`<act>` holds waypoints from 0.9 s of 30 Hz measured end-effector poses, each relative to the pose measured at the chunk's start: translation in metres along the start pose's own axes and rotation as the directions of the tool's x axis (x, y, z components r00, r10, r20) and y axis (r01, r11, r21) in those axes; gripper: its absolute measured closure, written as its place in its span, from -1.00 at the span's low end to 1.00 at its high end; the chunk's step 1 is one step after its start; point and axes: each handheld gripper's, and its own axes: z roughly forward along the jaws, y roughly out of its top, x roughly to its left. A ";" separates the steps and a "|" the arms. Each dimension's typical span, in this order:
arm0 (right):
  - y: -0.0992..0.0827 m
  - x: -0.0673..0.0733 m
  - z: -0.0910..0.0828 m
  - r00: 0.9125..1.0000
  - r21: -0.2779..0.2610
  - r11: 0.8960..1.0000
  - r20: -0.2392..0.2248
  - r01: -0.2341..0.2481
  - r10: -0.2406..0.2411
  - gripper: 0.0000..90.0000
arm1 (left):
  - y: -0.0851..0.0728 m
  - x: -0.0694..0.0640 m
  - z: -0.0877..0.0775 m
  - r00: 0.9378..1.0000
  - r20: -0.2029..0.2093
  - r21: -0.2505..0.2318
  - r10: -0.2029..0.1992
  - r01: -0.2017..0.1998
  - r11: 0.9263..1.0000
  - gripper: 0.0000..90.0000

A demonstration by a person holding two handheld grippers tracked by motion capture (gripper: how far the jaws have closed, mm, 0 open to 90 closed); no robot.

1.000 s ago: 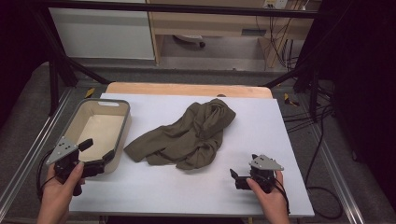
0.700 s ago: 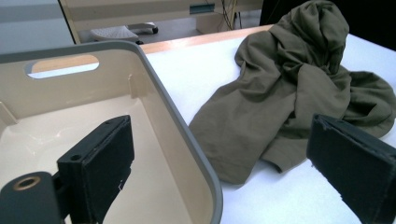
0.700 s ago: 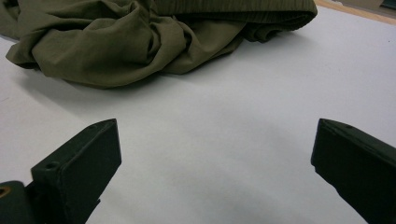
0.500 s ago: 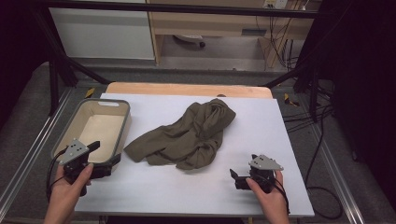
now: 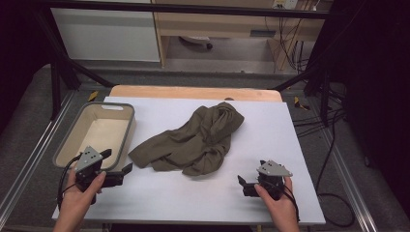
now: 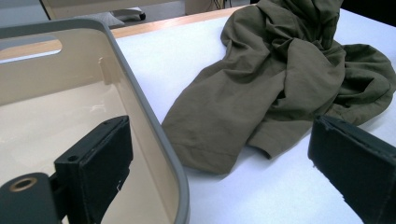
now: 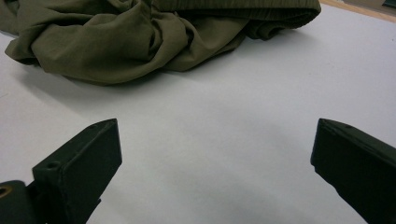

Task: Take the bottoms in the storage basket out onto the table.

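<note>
The left gripper (image 5: 117, 166) is hovering over the bin's (image 5: 124, 140) corner, jaws spread toward the crumpled olive garment (image 5: 196, 140), while the right gripper (image 5: 245, 184) is waiting nearby, jaws equally wide, ready to grab.

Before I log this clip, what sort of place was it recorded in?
Probably a lab or workshop recording station, not a home. A white table stands inside a dark metal frame, loose cables trail over the grey floor, and it bears just a crumpled olive garment and a beige bin.
</note>
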 end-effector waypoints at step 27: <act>0.000 0.001 0.002 1.000 0.009 1.000 -0.007 0.001 -0.001 -0.95 | -0.011 0.001 0.011 1.000 -0.004 0.038 -0.009 0.009 0.999 -0.86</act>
